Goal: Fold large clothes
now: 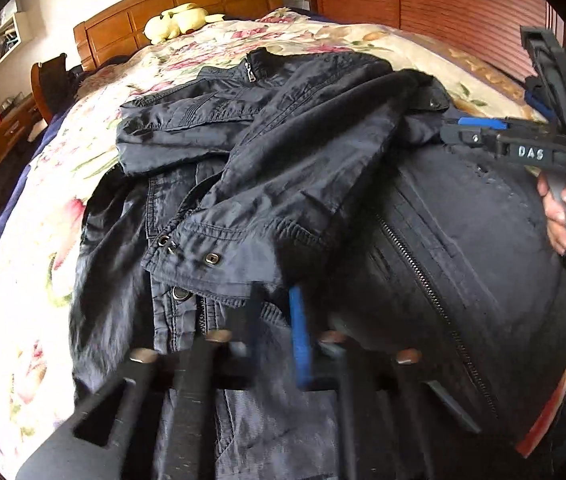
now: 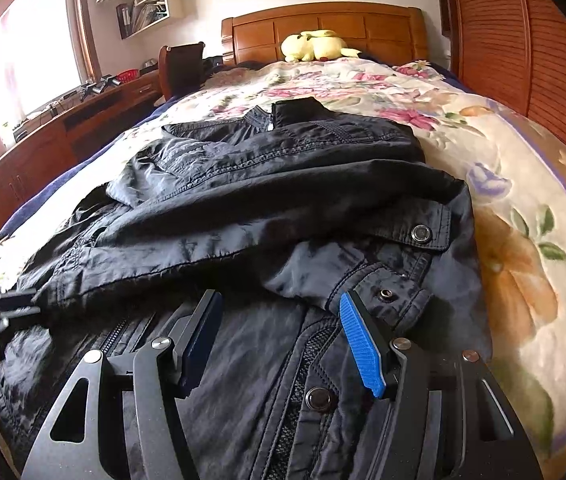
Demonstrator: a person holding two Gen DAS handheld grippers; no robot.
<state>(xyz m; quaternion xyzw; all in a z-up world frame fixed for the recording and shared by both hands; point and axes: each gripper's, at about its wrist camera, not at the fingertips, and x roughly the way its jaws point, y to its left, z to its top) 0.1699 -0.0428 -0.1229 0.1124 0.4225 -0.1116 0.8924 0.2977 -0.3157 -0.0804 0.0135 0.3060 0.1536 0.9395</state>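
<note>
One dark jacket (image 2: 267, 208) lies spread on the bed, collar toward the headboard, hem nearest the cameras, both sleeves laid across its front. Sleeves: two; the first (image 2: 243, 220) runs across the chest and ends in a cuff with one snap stud near the jacket's right-hand edge in the right wrist view; the second (image 1: 267, 168) crosses it, its cuff lying near the hem. Front zip (image 1: 415, 260): one, done up as far as can be seen. Snap stud at the hem (image 2: 320, 397): one, seen between the right tongs' fingers. Tongs: two. Left gripper (image 1: 279, 312), blurred, jaws drawn nearly together at the second sleeve's cuff; the pictures do not settle whether cloth is pinched between them. Right gripper (image 2: 283, 336), jaws standing about half apart above the hem, nothing between the pads, which do not press the cloth; one blue pad (image 2: 363, 344) faces the camera. Hand (image 1: 563, 216): one in view, fingers wrapped on the right tool's handle. Bed cover (image 2: 503, 208): one, cream with a flower print. Headboard (image 2: 323, 24): one, wood, panelled. Soft toy (image 2: 315, 46): one, pale yellow, resting against the headboard. Louvred wooden doors (image 2: 495, 32) stand to the right of the bed.
</note>
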